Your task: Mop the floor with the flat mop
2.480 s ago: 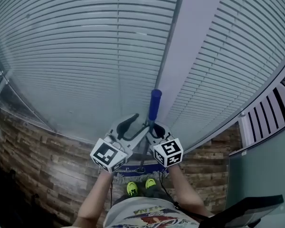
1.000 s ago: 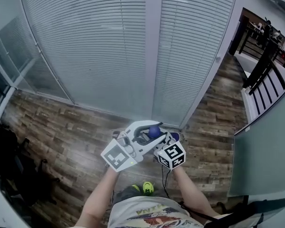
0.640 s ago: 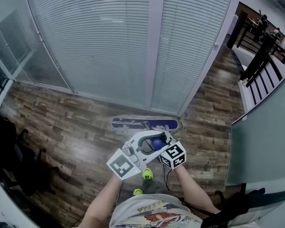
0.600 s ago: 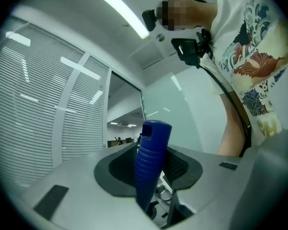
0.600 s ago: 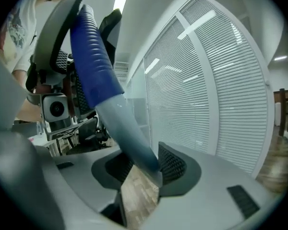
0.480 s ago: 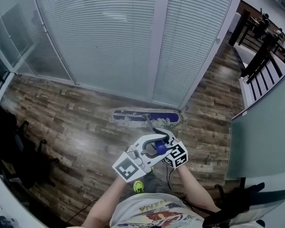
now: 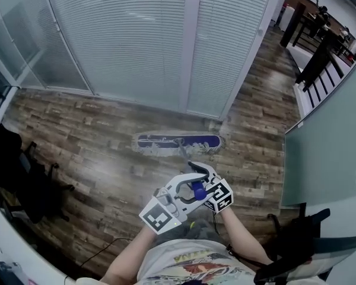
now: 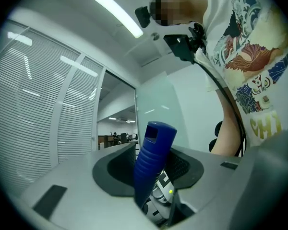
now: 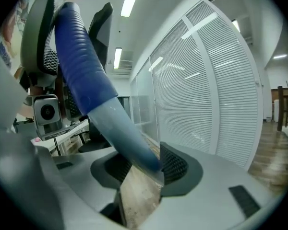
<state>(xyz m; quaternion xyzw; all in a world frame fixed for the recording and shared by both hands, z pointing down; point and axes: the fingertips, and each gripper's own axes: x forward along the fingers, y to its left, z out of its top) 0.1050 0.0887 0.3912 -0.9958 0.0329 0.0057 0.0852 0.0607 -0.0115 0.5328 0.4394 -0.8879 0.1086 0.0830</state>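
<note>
Wood-plank floor [image 7: 77, 147] runs beneath white window blinds [image 7: 124, 34].

txt: none legible | T-shirt [image 8: 252, 75] print: big letters, too blurred/cropped to read

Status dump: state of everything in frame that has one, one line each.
mop head: flat on the floor
handle: tilted, gripped at its top end
left hand-held gripper: shut on handle, jaws just eased wider
right hand-held gripper: shut on handle, jaws just eased wider
blinds: lowered, slats shut
</note>
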